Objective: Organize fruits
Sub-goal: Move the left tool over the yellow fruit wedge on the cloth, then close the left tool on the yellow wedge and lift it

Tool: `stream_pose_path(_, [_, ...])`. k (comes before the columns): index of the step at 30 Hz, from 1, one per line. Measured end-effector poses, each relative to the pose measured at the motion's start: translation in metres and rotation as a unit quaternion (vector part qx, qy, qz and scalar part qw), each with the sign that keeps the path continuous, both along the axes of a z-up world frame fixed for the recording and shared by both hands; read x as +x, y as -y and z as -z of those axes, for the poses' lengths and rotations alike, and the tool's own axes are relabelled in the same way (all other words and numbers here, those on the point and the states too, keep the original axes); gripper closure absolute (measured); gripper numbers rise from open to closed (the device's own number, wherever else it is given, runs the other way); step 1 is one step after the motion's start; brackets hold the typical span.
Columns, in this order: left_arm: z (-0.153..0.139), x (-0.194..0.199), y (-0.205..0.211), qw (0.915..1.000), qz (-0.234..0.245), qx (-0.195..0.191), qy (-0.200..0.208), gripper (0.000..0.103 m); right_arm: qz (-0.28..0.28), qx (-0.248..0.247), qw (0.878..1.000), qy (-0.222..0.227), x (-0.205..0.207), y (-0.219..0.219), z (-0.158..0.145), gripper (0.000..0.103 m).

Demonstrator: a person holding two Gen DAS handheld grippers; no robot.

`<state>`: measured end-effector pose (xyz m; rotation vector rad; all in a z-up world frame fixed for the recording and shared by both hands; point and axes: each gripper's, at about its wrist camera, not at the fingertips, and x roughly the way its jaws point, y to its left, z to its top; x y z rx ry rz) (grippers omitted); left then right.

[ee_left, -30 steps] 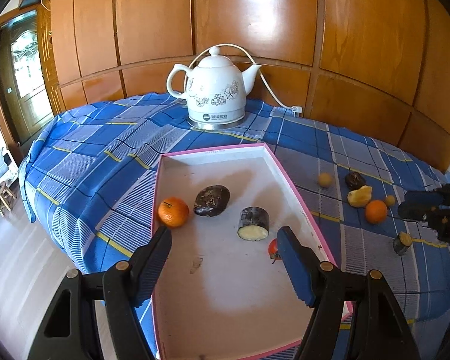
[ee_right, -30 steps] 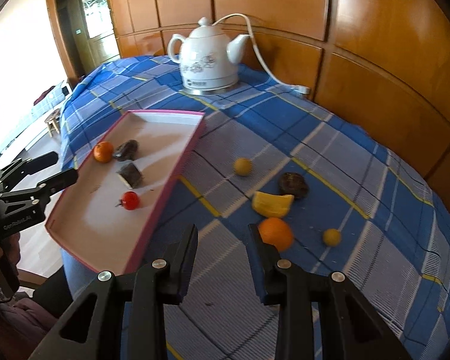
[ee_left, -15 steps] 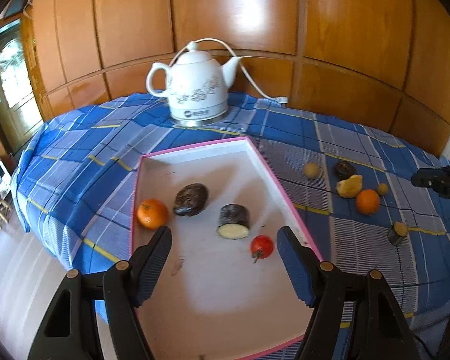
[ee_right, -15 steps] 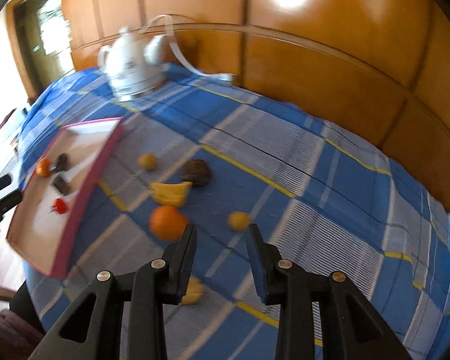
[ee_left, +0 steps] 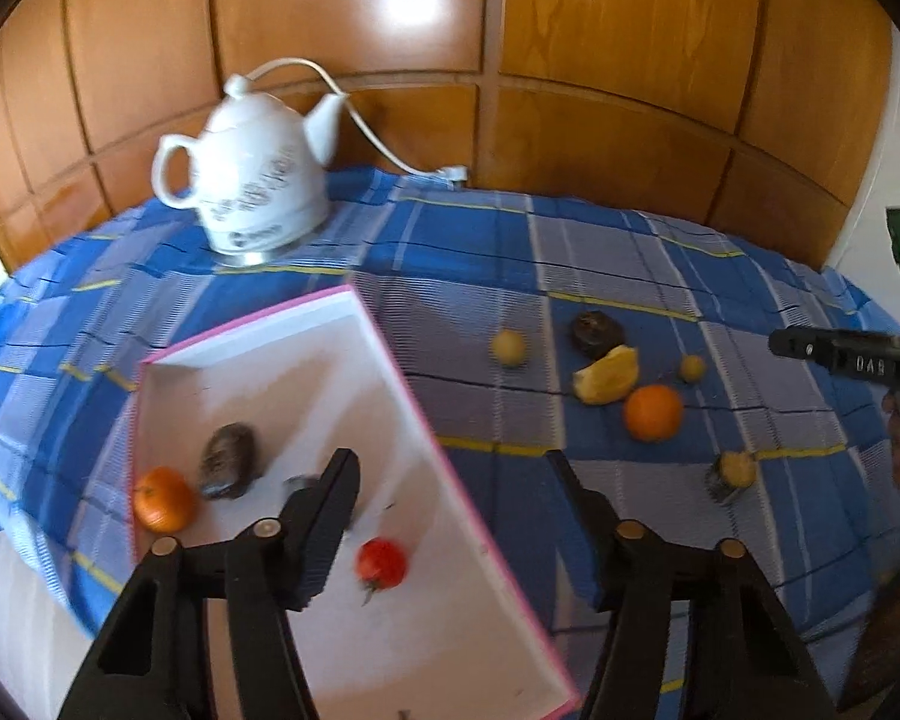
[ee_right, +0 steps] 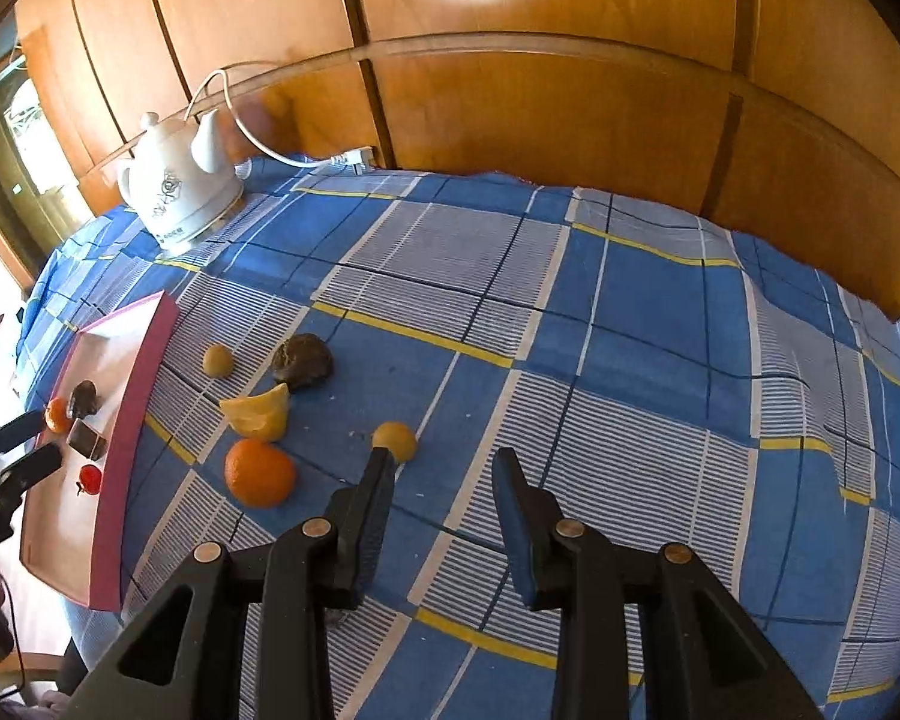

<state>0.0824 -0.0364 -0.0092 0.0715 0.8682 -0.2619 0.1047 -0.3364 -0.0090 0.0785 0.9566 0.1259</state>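
The right gripper (ee_right: 441, 468), jaws apart and empty, hangs just right of the small yellow fruit (ee_right: 395, 441) on the tablecloth (ee_right: 660, 300), nearer than the released left gripper (ee_left: 450, 486) over the tray's (ee_left: 444, 462) right rim.

1. Setting: a room in a home.
2. Walls: glossy wood panelling (ee_right: 510, 120).
3. Table: covered with a blue plaid tablecloth (ee_right: 660, 312).
4. Appliance: a white ceramic electric kettle (ee_left: 252, 186) with a floral print, its white cord (ee_right: 270, 144) trailing to a plug.
5. Left edge, right wrist view: a glazed door (ee_right: 24, 138).
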Motion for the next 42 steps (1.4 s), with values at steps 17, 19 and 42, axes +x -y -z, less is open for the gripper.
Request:
stream_pose_path(17, [0.018,0.064,0.082,0.9918,0.106,-0.009,-0.07,0.055,0.002,0.017,1.0,-0.008,0.004,0.001,-0.002,0.068])
stream_pose_path(19, [0.023,0.077,0.09,0.989,0.111,-0.027,-0.094,0.055,-0.001,0.016,1.0,-0.01,0.005,-0.001,-0.001,0.068])
stream_pose_path(42, [0.063,0.109,0.097,0.9812,0.095,-0.062,-0.157,0.058,0.103,0.094,0.99,0.009,0.008,0.058,-0.011,0.068])
